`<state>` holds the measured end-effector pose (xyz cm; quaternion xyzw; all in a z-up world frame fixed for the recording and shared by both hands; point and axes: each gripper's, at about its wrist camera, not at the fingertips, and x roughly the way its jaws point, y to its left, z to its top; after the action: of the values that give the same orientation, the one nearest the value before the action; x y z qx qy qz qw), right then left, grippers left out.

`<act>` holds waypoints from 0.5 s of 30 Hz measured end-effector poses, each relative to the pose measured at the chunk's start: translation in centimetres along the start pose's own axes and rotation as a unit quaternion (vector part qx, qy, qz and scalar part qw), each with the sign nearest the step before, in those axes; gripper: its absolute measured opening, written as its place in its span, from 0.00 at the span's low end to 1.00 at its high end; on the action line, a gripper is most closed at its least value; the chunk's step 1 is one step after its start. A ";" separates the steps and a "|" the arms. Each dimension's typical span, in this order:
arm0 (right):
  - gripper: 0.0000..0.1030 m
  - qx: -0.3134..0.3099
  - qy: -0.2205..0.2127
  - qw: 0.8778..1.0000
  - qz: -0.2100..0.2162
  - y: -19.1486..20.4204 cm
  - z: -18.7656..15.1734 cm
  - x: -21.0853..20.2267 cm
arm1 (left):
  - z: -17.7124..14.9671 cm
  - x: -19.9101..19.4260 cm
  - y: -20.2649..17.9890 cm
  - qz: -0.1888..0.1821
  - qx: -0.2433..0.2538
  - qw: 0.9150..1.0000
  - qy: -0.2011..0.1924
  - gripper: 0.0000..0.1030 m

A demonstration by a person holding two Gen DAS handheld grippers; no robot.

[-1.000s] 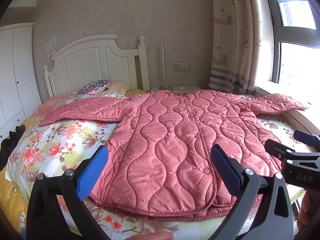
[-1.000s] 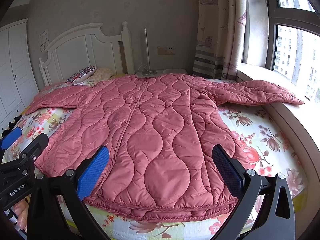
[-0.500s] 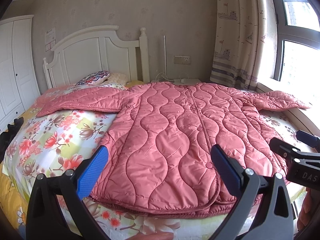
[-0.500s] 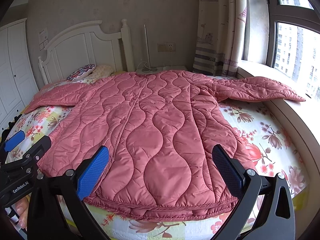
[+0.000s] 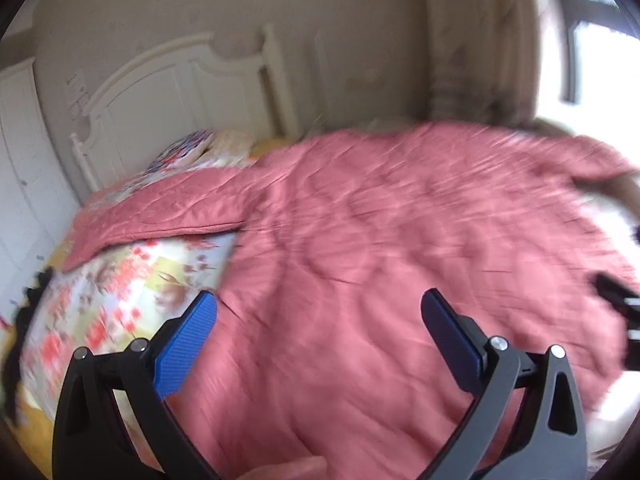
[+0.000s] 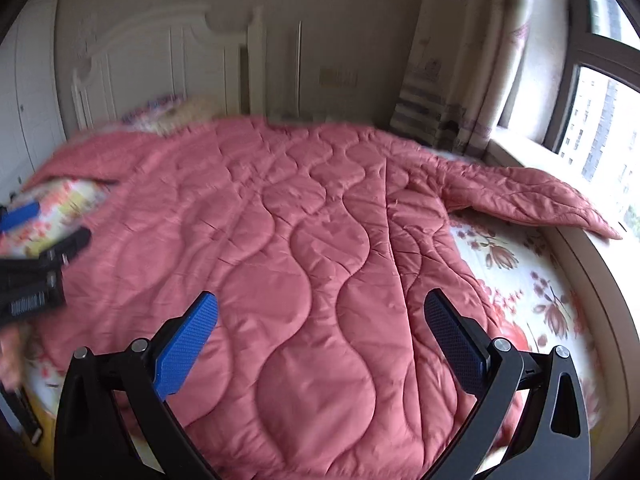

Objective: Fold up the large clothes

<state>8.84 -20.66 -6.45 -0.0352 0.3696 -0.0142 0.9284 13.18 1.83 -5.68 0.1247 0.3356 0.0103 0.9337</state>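
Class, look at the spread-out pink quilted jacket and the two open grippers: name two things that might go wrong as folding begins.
1. The jacket is thick and puffy; open jaws on the right gripper may pinch only the top layer.
2. One sleeve reaches the window ledge and could drag or snag when folded inward.

Ahead of my fingers, the bed (image 6: 520, 264) with its floral sheet carries the pink quilted coat (image 6: 304, 240) spread flat, sleeves out to both sides. Pillows (image 5: 200, 148) lie beyond it, against the headboard (image 6: 168, 52).

Pink quilted coat (image 6: 304, 248) spread flat, right claw (image 6: 320, 320) agape
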 end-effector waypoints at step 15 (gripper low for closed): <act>0.96 0.000 0.118 0.991 0.055 -2.9 0.5 9.7 | -0.8 13.8 8.8 -0.099 -0.097 0.984 0.113 0.98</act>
<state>16.25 -24.01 -12.53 -0.0129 0.4779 0.0330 0.8777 23.91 12.00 -12.79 -0.0023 0.4468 -0.0356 0.8939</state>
